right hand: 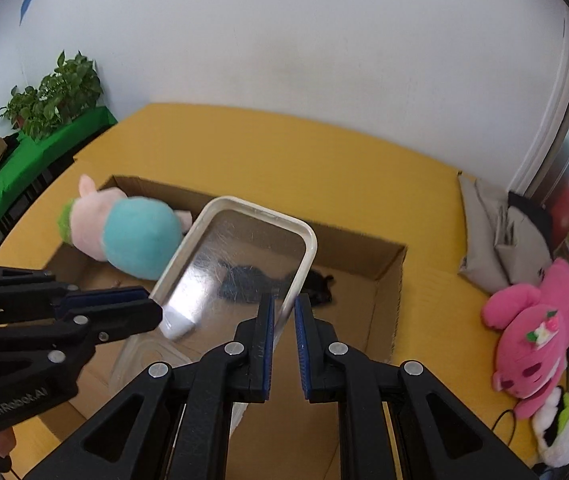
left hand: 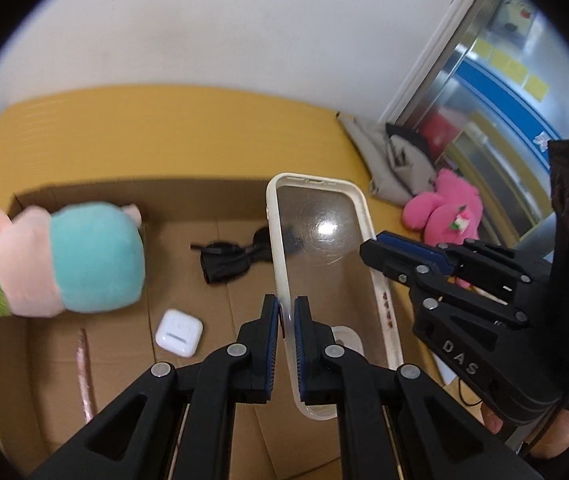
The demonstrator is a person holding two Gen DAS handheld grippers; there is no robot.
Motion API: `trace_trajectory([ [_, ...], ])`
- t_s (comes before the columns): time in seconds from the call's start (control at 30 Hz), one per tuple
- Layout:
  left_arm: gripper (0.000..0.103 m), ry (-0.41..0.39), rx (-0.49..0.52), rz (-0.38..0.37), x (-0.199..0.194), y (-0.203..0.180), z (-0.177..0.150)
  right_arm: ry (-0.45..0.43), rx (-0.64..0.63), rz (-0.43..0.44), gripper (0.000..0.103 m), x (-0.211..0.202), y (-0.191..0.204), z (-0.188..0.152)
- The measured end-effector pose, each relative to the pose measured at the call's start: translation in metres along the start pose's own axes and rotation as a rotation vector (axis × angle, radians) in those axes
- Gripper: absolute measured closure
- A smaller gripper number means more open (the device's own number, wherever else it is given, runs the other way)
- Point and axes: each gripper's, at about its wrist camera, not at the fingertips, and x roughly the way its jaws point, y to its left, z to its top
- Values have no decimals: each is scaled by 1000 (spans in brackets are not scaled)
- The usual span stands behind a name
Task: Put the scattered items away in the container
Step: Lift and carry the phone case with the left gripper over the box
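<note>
A clear phone case with a cream rim (left hand: 320,272) hangs over the open cardboard box (left hand: 132,196). My left gripper (left hand: 286,320) is shut on its left rim. My right gripper (right hand: 284,312) has the case's right rim (right hand: 296,276) between its pads, with a small gap on one side. The right gripper also shows in the left wrist view (left hand: 380,250), touching the case's right edge. In the box lie a teal and pink plush (left hand: 64,260), a white earbud case (left hand: 179,333), a black bow (left hand: 232,262) and a pink strip (left hand: 86,376).
The box stands on a yellow table (right hand: 284,160). A pink plush bear (right hand: 532,328), a panda plush (right hand: 564,428) and a grey pouch (right hand: 500,240) lie on the table to the right. A potted plant (right hand: 52,96) stands at the far left.
</note>
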Motion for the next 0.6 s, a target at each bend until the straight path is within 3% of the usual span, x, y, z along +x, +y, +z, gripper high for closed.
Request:
trace_trajectory([
  [0.4, 96, 216, -67, -4, 102, 18, -32, 181, 34, 11, 93, 88, -21, -43],
  [0.6, 96, 275, -90, -5, 118, 20, -39, 297, 7, -32, 93, 122, -19, -65],
])
